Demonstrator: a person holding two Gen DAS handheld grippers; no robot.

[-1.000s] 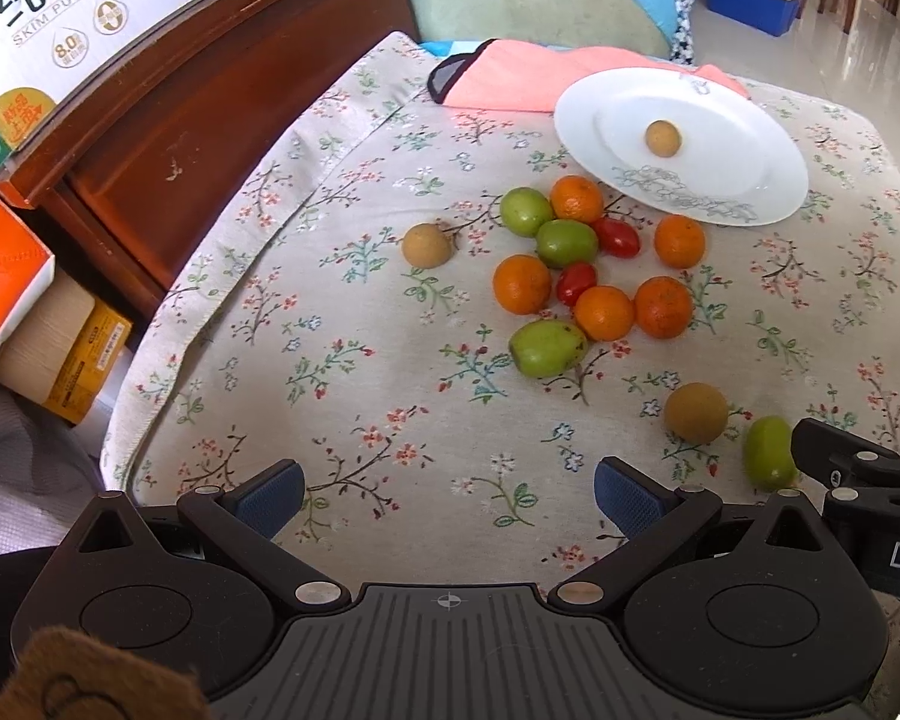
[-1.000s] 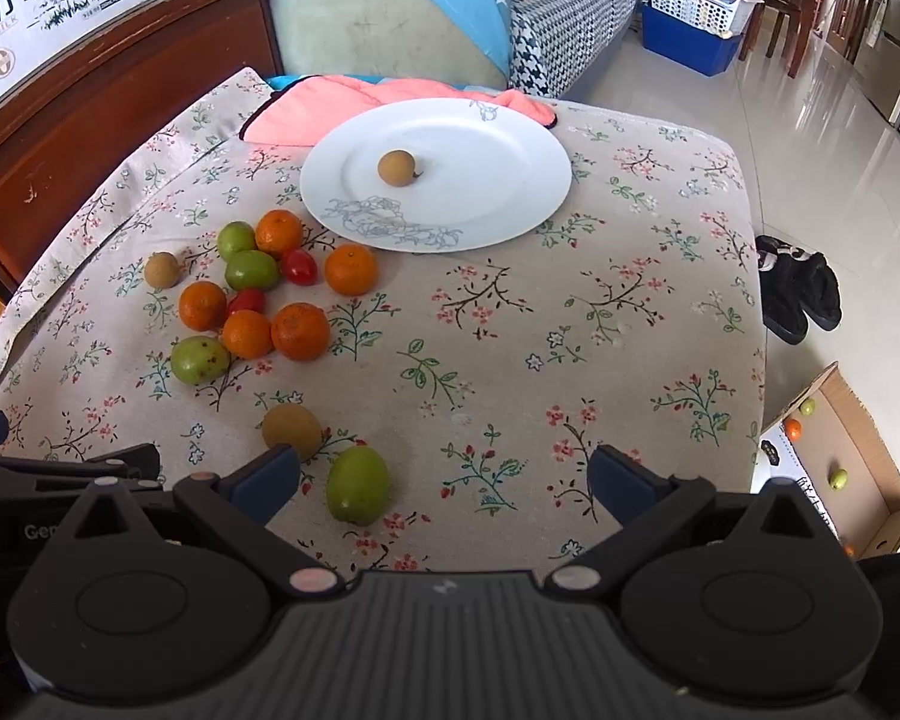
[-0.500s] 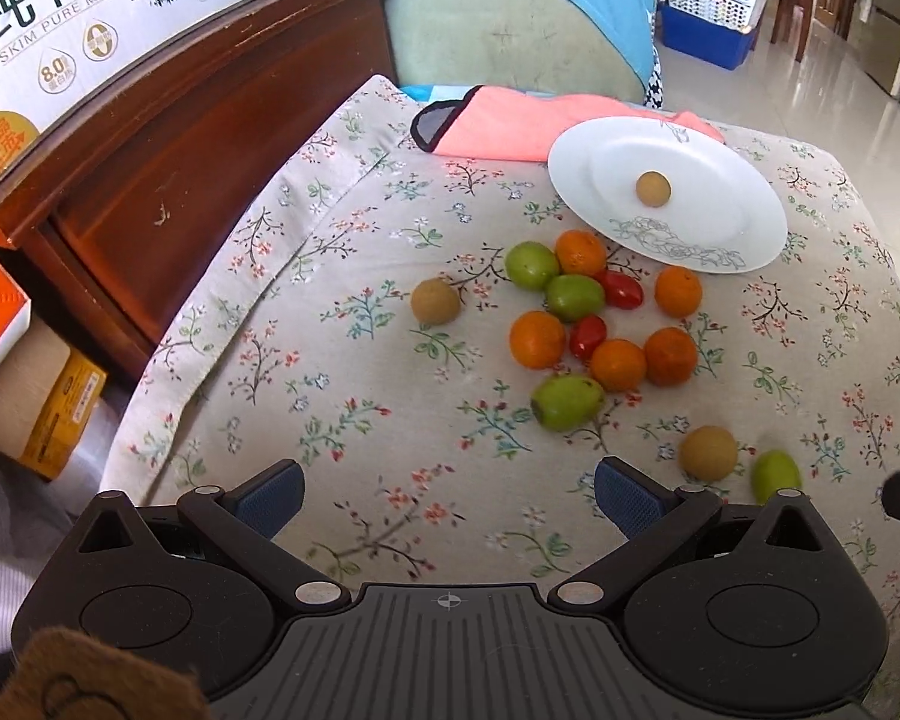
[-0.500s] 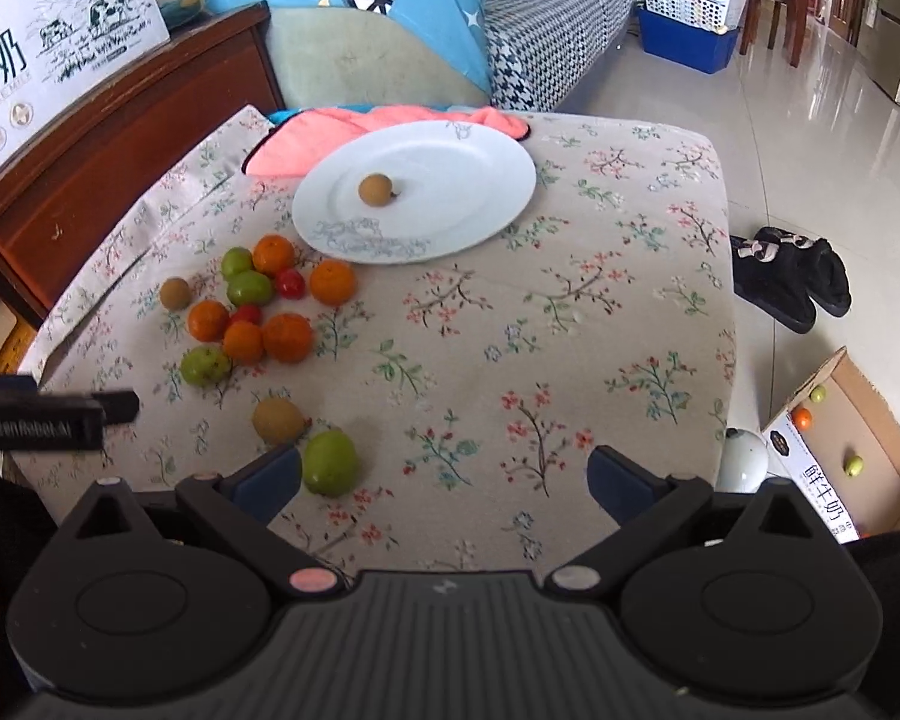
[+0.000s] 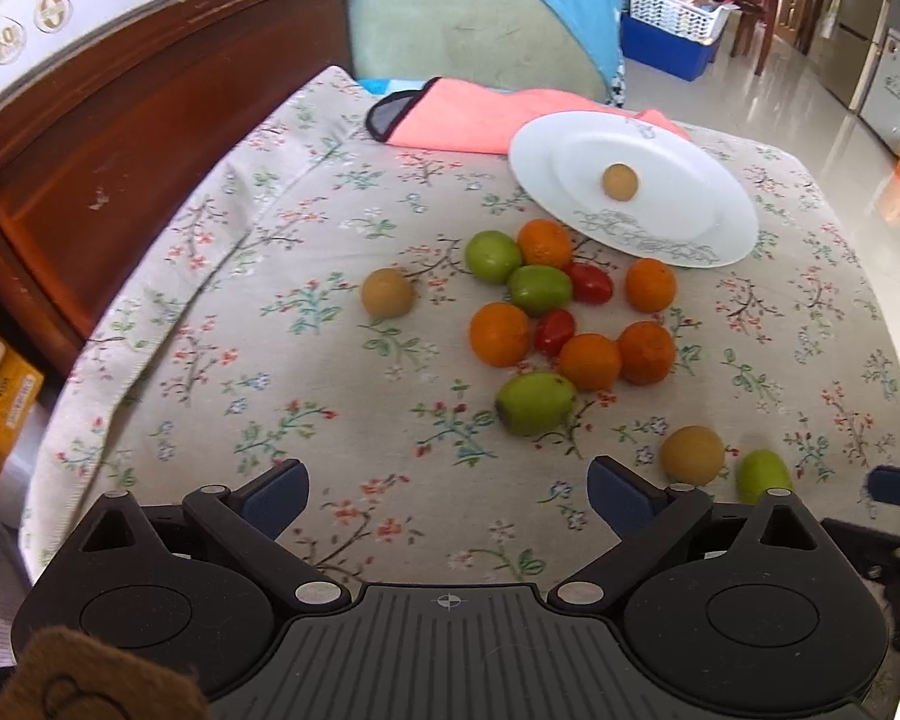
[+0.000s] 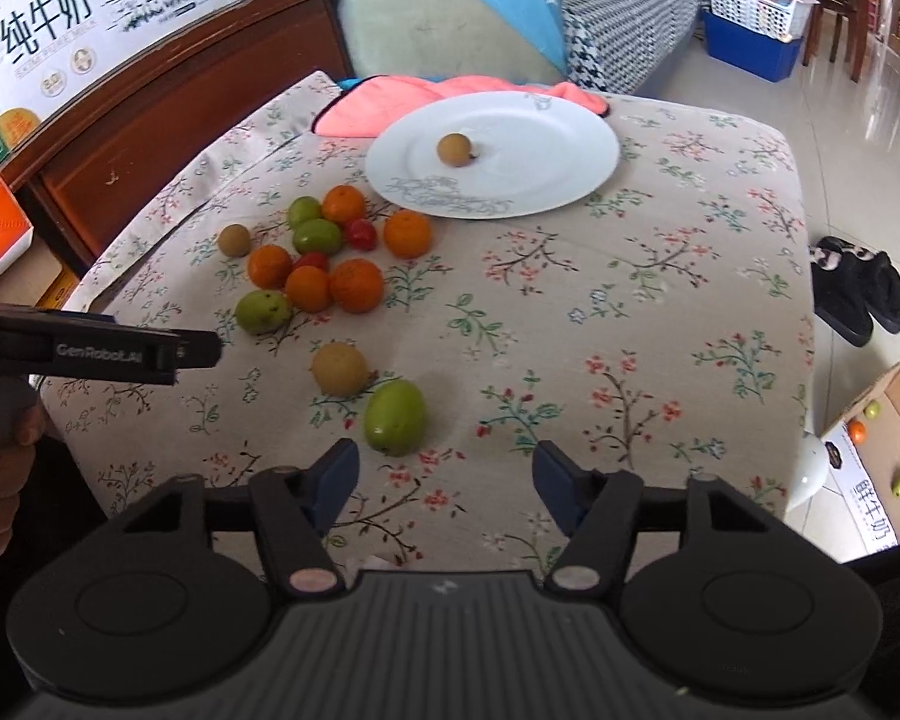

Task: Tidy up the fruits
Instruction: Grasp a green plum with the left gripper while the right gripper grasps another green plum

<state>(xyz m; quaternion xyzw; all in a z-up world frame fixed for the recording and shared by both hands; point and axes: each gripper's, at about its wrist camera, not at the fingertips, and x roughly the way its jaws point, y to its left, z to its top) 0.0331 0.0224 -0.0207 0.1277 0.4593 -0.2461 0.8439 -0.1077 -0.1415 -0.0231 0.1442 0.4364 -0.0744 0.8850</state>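
The left gripper [image 5: 447, 489] hangs above the near edge of the floral-patterned cloth tabletop [image 5: 306, 360], its blue-padded fingers spread wide with nothing between them. The right gripper [image 6: 444, 477] hovers over the same near edge, its fingers also apart and empty.

A white round ceramic plate [image 6: 546, 144] sits toward the far edge of the tabletop, partly resting on a pink folded cloth [image 6: 384, 102]. One small tan round fruit [image 6: 453, 149] lies on the plate.

Just in front of the plate, toward the left side, a cluster of fruit rests on the tabletop: five small oranges [image 6: 356, 284], green oval fruits [image 6: 316, 236] and two red cherry tomatoes [image 6: 361, 233], many of them touching. A second tan round fruit [image 6: 234, 239] lies just left of the cluster.

Nearer the front edge, a third tan fruit [image 6: 339, 368] and a lone green oval fruit [image 6: 395, 416] lie side by side, the green one just ahead of the right gripper's left finger.
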